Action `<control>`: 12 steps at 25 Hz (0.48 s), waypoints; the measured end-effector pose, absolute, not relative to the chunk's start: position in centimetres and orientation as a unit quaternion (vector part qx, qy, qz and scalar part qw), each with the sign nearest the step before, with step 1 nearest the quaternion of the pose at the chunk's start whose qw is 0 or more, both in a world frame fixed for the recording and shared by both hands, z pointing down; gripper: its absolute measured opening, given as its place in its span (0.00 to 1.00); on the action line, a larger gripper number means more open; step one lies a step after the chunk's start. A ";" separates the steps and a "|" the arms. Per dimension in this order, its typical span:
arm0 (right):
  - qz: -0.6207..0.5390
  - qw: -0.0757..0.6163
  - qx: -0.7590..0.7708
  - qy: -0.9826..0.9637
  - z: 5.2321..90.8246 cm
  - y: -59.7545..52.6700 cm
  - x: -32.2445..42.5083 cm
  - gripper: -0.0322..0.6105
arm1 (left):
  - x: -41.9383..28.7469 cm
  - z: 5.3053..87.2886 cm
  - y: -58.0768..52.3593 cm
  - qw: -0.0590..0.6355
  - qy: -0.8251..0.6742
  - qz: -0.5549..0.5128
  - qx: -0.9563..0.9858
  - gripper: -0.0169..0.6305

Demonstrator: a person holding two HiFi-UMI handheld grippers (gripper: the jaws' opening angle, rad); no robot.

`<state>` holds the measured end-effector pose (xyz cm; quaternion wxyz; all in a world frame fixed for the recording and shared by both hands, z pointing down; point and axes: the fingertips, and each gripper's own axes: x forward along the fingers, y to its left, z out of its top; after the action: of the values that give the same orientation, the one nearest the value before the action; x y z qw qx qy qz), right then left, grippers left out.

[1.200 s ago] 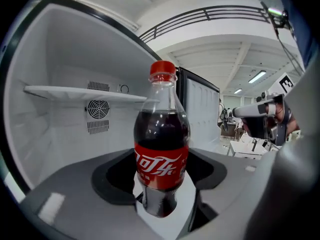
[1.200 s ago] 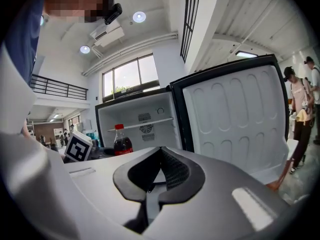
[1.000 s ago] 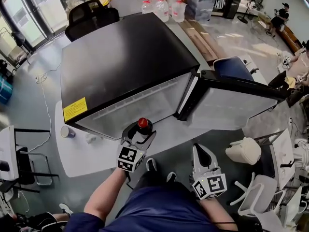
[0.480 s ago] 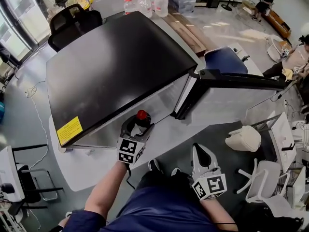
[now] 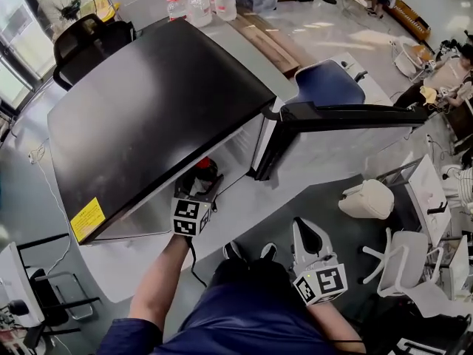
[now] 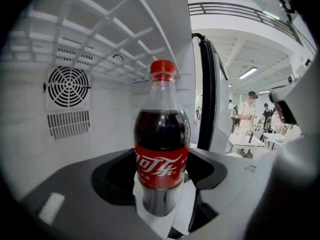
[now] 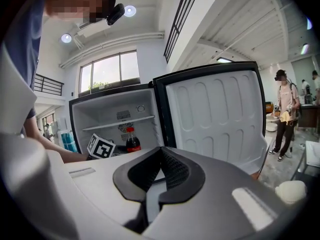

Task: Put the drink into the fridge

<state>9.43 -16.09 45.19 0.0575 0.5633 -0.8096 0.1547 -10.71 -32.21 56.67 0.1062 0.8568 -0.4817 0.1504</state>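
1. The left gripper is pushing forward. A second ago it was hanging in front of the fridge; now it is reaching under the fridge's black top and into the open compartment.
2. Its jaws are clamping the cola bottle around the lower body, and the bottle is standing upright with its red cap on top.
3. The bottle is now sitting inside the fridge. The round fan vent on the fridge's back wall is showing behind it, and the wire shelf is hanging above it.
4. The fridge door is standing wide open on the fridge's right side, well clear of the reach.
5. The right gripper is waiting low in front of the fridge with its jaws pressed together on nothing.
6. My read is that the carry is nearly finished. What is left is lowering the bottle onto the fridge floor, letting go and backing out. I cannot tell yet whether its base is touching down.
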 end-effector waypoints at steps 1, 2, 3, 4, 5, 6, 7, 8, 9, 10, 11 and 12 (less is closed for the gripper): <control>0.156 0.061 0.566 -0.808 45.3 -16.0 9.8 0.06 | -10.7 56.7 -32.7 0.107 -0.484 0.150 0.855 0.50; 0.157 0.063 0.569 -0.805 45.3 -15.9 10.2 0.06 | -10.7 56.8 -33.1 0.109 -0.487 0.149 0.853 0.50; 0.158 0.064 0.573 -0.802 45.4 -15.9 10.5 0.06 | -10.7 56.8 -33.5 0.111 -0.490 0.148 0.852 0.50; 0.159 0.065 0.577 -0.799 45.4 -15.9 10.9 0.06 | -10.7 56.8 -34.0 0.113 -0.493 0.147 0.850 0.50; 0.159 0.065 0.580 -0.796 45.4 -15.9 11.2 0.06 | -10.7 56.8 -34.4 0.115 -0.496 0.145 0.848 0.50; 0.159 0.066 0.582 -0.795 45.4 -15.9 11.3 0.06 | -10.7 56.9 -34.9 0.117 -0.498 0.144 0.847 0.50; 0.159 0.068 0.583 -0.794 45.4 -15.9 11.5 0.06 | -10.7 57.0 -35.3 0.118 -0.499 0.144 0.846 0.50; 0.159 0.069 0.584 -0.793 45.4 -15.9 11.5 0.06 | -10.7 57.0 -35.8 0.118 -0.500 0.143 0.846 0.50; 0.158 0.070 0.585 -0.792 45.4 -15.8 11.6 0.06 | -10.7 57.1 -36.2 0.117 -0.501 0.142 0.845 0.50; 0.159 0.071 0.586 -0.791 45.4 -15.8 11.7 0.06 | -10.7 57.1 -36.5 0.117 -0.502 0.141 0.845 0.50; 0.159 0.073 0.588 -0.790 45.4 -15.7 11.9 0.06 | -10.7 57.1 -36.9 0.117 -0.502 0.139 0.845 0.50; 0.160 0.075 0.590 -0.788 45.4 -15.6 12.1 0.06 | -10.7 57.1 -37.2 0.117 -0.503 0.138 0.845 0.50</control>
<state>12.06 -15.65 45.42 0.0751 0.5904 -0.7876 0.1596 -10.66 -37.24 57.10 0.1174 0.8454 -0.5026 0.1378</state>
